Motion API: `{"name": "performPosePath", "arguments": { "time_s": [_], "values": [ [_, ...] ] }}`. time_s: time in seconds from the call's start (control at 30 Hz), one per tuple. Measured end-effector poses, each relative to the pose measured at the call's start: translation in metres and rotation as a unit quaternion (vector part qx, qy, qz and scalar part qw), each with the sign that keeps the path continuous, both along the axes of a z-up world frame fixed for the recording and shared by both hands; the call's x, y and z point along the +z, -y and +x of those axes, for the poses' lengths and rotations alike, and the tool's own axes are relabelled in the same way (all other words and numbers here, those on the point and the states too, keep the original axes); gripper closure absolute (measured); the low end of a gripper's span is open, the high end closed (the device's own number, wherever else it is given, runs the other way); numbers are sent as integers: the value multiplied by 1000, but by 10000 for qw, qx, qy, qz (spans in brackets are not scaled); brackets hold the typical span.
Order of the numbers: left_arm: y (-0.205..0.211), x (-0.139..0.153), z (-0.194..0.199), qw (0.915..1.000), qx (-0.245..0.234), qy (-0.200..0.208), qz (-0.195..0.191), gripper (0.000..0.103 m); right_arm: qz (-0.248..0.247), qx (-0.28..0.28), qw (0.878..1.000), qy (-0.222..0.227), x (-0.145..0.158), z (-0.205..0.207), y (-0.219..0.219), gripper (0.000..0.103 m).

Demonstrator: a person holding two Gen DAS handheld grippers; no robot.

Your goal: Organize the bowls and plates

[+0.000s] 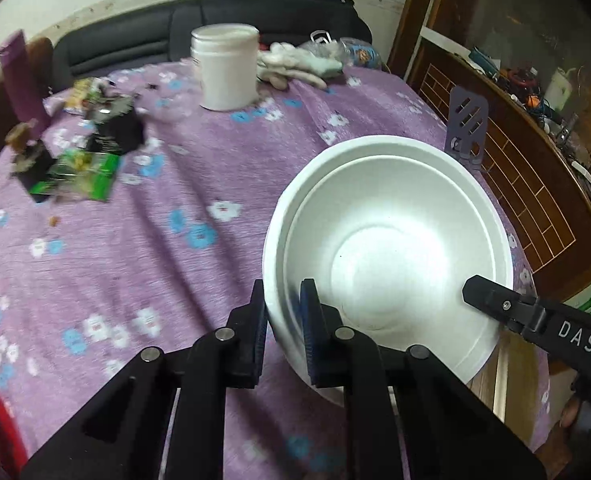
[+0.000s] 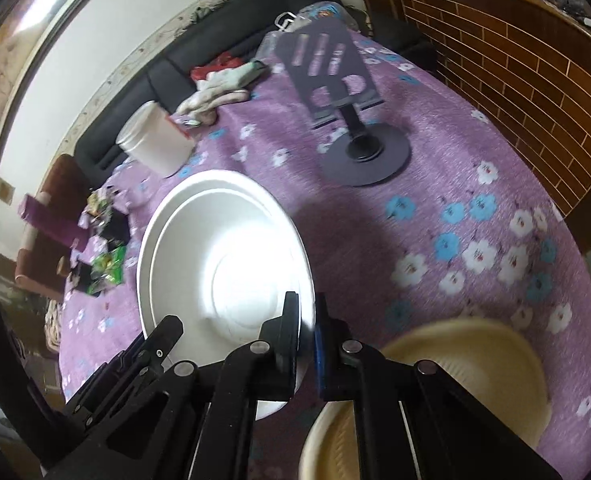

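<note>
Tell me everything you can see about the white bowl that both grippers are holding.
The white bowl is round, matte and looks like foam or thin plastic. It seems to be two bowls nested, because a second rim shows just inside the outer one. It is empty, with a flat round bottom. It is tilted over the purple flowered cloth. The left gripper is shut on one side of its rim and the right gripper is shut on the other side. A beige plate lies beside it.

Left gripper (image 1: 283, 320) clamped on the near-left rim of the white bowl (image 1: 387, 248), which lies on the purple flowered cloth (image 1: 135, 248). Right gripper (image 1: 495, 304) at the bowl's right rim. White tub (image 1: 225, 68) beyond the bowl; snack packets (image 1: 83, 160) to its left.
</note>
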State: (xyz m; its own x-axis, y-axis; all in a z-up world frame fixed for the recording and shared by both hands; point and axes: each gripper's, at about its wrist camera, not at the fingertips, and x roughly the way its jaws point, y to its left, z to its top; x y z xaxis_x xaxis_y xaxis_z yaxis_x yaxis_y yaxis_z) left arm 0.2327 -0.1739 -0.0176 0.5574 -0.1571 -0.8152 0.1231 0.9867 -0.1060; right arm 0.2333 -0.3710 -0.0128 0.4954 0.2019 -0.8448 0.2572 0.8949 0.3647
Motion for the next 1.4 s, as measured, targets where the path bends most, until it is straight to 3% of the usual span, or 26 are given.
{"name": "performPosePath", "arguments": {
  "time_s": [0.63,0.97,1.4],
  "values": [
    [-104,-9,-97,9984,556,118,24,90,142,649,9974,266,-2,-98,-105,97],
    [-134,-20,-125,9971,748,109,3,90,32,848,9960,289,-11,-125,-141,97],
    [-152,-21,-143,9965,820,145,-12,90,-51,914,9952,336,-14,-137,-158,97]
  ]
}}
